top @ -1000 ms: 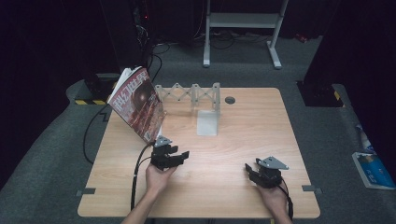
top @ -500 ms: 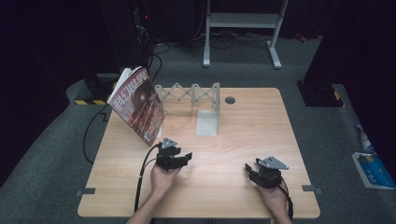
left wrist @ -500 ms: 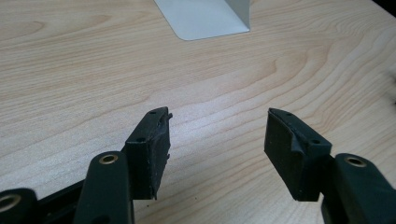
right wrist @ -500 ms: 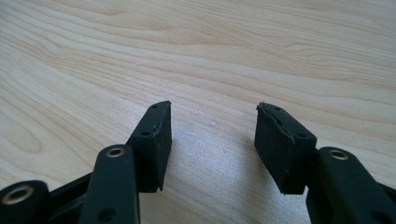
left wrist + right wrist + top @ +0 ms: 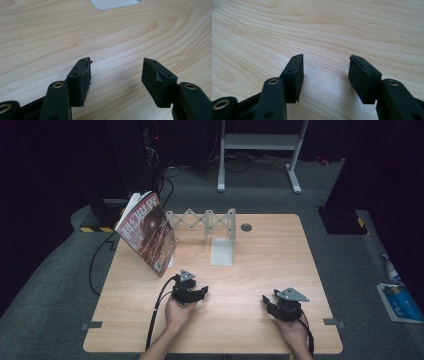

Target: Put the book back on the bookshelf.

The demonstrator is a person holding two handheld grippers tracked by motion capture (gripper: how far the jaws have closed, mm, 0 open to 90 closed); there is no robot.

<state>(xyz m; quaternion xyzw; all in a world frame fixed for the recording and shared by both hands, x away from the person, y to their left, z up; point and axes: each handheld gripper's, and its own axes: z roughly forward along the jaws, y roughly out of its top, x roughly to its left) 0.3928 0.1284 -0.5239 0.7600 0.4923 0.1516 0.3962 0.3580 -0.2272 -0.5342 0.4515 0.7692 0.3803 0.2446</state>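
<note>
- Magazine [image 5: 146, 233] stands tilted against the rack [image 5: 202, 221] at the table's [image 5: 260, 250] far left; judged light, floppy, glossy; best pinched at an edge.
- Left gripper [image 5: 196, 294] and right gripper [image 5: 269, 303]: both released, empty, well short of it.

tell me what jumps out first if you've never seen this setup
The red magazine stands tilted at the table's far left, leaning by a grey folding rack. Nearer the person, the left gripper and right gripper sit low over bare wood, both with jaws open and holding nothing.
</note>
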